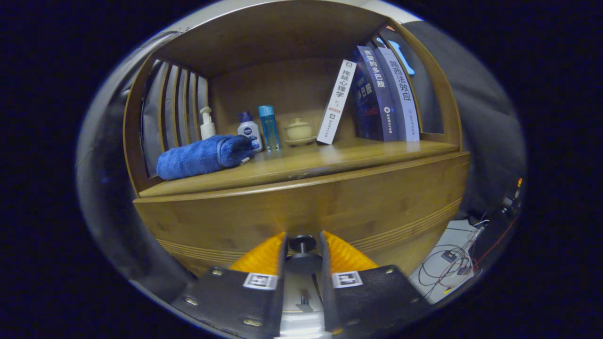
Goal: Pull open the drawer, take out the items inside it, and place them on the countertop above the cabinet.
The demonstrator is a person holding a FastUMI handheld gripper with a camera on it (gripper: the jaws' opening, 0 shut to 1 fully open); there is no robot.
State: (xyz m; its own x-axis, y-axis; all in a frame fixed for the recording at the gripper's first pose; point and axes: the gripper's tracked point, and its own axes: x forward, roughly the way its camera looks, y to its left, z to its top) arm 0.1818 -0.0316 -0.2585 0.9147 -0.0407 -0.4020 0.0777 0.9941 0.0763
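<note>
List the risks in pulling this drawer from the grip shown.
1. The gripper has its fingers on either side of the small round drawer knob; a shallow hold might slip off as the pull begins.
2. A sharp tug could shake the cabinet, tipping the leaning white book or the slim blue bottle on the countertop.
3. The rolled blue towel occupies placing room.

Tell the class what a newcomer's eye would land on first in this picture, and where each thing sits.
First comes the claw, its two fingers set either side of the dark round knob on the wooden drawer front. Next is the rolled blue towel lying on the countertop above, toward the slatted side of the shelf. Behind it stand small bottles and a lidded cup, with leaning books beyond.
</note>
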